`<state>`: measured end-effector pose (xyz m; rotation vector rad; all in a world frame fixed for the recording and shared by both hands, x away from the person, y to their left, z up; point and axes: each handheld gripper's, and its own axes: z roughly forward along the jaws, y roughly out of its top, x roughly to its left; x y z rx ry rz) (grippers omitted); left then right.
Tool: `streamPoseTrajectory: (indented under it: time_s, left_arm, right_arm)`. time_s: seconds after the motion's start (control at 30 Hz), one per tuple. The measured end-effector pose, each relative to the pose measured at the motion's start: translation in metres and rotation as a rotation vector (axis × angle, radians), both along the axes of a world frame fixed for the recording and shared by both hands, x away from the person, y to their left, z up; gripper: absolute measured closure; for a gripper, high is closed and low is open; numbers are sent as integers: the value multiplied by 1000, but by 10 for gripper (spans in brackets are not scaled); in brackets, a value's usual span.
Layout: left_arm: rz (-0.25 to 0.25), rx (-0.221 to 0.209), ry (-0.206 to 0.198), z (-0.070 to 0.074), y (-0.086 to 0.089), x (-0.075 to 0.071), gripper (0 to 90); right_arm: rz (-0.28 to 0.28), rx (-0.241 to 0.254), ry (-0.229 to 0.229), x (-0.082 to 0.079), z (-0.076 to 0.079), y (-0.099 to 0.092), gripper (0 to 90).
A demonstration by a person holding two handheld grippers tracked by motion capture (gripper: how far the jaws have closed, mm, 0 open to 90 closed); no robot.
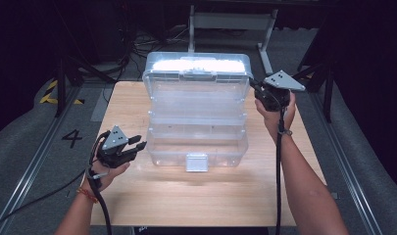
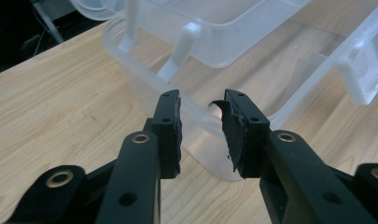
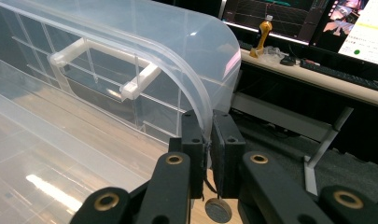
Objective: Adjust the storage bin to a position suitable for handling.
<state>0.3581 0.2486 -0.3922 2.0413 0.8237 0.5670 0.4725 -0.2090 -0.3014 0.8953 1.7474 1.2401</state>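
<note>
Lid (image 1: pixel 198 66) edge pinched tight in our right gripper (image 3: pixel 206 140), left gripper (image 2: pixel 201 133) part-open, empty by box (image 1: pixel 196 152) near-left corner; we judge closing next, needing lid swung down.

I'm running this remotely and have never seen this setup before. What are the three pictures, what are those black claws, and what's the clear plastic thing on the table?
There is no robot arm here: a person holds a two-jaw gripper in each hand. The high view looks down on a wooden table from above the person's side. The other two pictures come from cameras riding on the grippers, looking along their black jaws.

On the table stands a clear plastic box, opened out in tiers, with its lid raised at the back.

The right gripper is shut on the lid's curved edge at the right rear corner. The left gripper is open, its jaws either side of the box's front-left corner and holding nothing. In the right gripper view, a desk with screens stands beyond the table.
</note>
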Motion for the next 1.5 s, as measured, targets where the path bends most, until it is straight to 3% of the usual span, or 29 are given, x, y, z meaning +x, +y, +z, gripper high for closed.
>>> streamPoseTrajectory:
  time_s: [0.17,0.33,0.43,0.57,0.9,1.1,1.37,1.4,1.5]
  left_arm:
    - [23,15,-2,-3,9,-5,646]
    - [62,63,6,-13,16,-12,574]
    - [92,118,14,-19,16,-16,421]
    - [97,161,41,-28,15,-20,326]
    - [49,165,130,-54,16,-29,247]
    - [50,153,175,-67,17,-28,222]
    - [35,184,217,-79,16,-28,216]
    - [40,175,234,-81,14,-28,216]
    - [35,166,232,-82,15,-28,209]
  right_arm:
    - [7,3,18,7,3,-1,850]
    - [9,0,28,10,6,-1,850]
    - [12,-1,27,12,6,-1,850]
    - [15,0,36,13,7,-1,849]
    - [20,1,59,22,10,-2,848]
    - [22,2,71,29,12,-2,847]
    - [21,6,79,39,12,-2,845]
    - [21,1,78,40,13,-3,843]
    - [17,1,80,43,13,-1,842]
